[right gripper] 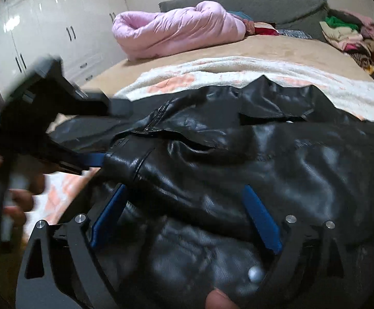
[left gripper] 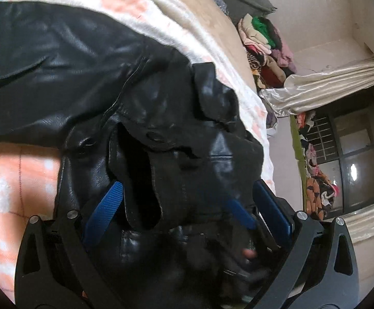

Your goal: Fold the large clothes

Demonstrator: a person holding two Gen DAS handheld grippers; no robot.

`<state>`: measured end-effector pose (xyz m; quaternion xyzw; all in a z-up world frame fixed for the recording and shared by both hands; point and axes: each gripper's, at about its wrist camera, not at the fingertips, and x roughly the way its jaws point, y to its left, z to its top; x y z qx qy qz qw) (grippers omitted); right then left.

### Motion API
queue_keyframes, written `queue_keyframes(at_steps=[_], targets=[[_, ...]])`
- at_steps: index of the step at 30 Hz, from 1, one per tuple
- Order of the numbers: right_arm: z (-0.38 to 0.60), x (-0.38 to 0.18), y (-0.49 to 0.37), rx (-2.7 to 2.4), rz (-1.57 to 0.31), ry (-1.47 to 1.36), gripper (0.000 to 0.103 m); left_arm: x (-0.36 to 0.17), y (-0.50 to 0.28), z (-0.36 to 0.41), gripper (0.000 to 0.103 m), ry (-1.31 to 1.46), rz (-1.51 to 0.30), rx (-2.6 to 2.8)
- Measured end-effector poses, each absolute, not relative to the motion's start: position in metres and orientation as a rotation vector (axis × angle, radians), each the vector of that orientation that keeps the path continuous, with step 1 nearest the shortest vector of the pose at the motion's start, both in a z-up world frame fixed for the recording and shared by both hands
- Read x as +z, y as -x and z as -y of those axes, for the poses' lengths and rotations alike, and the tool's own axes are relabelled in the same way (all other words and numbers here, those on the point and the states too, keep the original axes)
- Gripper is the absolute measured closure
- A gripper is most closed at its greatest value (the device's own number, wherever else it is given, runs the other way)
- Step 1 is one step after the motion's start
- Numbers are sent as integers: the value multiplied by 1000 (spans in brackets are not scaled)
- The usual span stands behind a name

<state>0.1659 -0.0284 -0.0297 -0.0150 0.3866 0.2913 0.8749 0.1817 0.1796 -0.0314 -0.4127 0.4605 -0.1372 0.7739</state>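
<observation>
1 black leather jacket (right gripper: 238, 159) is seen, spread over a white blanket with peach blotches (right gripper: 212, 72) on a bed with a tan cover (right gripper: 238, 46). In the right wrist view the jacket's long axis is laid across the scene from left to right, with its collar edge toward the far side. 2 grippers are counted. The right gripper (right gripper: 187, 221) is held over the near part of the jacket with its 2 blue pads spread wide apart, and no leather is pinched between them. The left gripper (left gripper: 179, 203) is seen with its 2 blue pads also apart; bunched leather is draped between them, and whether it is gripped cannot be told. 1 rolled pink quilt (right gripper: 176, 33) is seen at the far end of the bed, and 1 pile of mixed clothes (right gripper: 354, 38) at the far right.
</observation>
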Motion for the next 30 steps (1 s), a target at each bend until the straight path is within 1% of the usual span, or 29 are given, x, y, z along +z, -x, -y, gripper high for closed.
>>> queue_keyframes(at_steps=[3, 5, 7, 8, 9, 10, 11, 12, 14, 17, 20, 21, 23, 26, 30], targets=[[58, -19, -156, 574, -775, -20, 14, -40, -184, -183, 9, 952, -977, -298], [76, -13, -155, 540, -769, -50, 27, -46, -185, -185, 10, 919, -982, -247], [96, -8, -154, 491, -758, -81, 32, -50, -185, -186, 23, 902, -983, -213], [102, -7, -154, 472, -754, -89, 35, -48, -184, -185, 47, 864, -978, -184], [111, -5, -154, 449, -749, -99, 36, -47, -188, -185, 81, 826, -963, -173], [118, -4, -155, 430, -745, -111, 38, -46, -188, -184, 96, 819, -960, -191], [131, -2, -155, 402, -741, -133, 39, -46, -189, -181, 99, 828, -963, -219], [141, -1, -155, 380, -737, -151, 39, -44, -189, -177, 100, 815, -965, -233], [168, 2, -156, 318, -732, -198, 43, -29, -185, -167, 101, 732, -930, -249], [204, 9, -159, 242, -719, -257, 43, 2, -181, -161, 103, 737, -856, -346], [233, 21, -169, 177, -685, -292, 43, 49, -177, -156, 103, 687, -729, -431], [240, 23, -176, 154, -680, -299, 43, 67, -173, -151, 103, 622, -679, -441], [255, 26, -194, 116, -674, -314, 43, 85, -169, -146, 103, 532, -617, -438], [268, 20, -226, 50, -698, -304, 43, 68, -176, -152, 103, 474, -650, -380], [269, -9, -280, -14, -807, -286, 43, 9, -193, -166, 103, 459, -821, -241]])
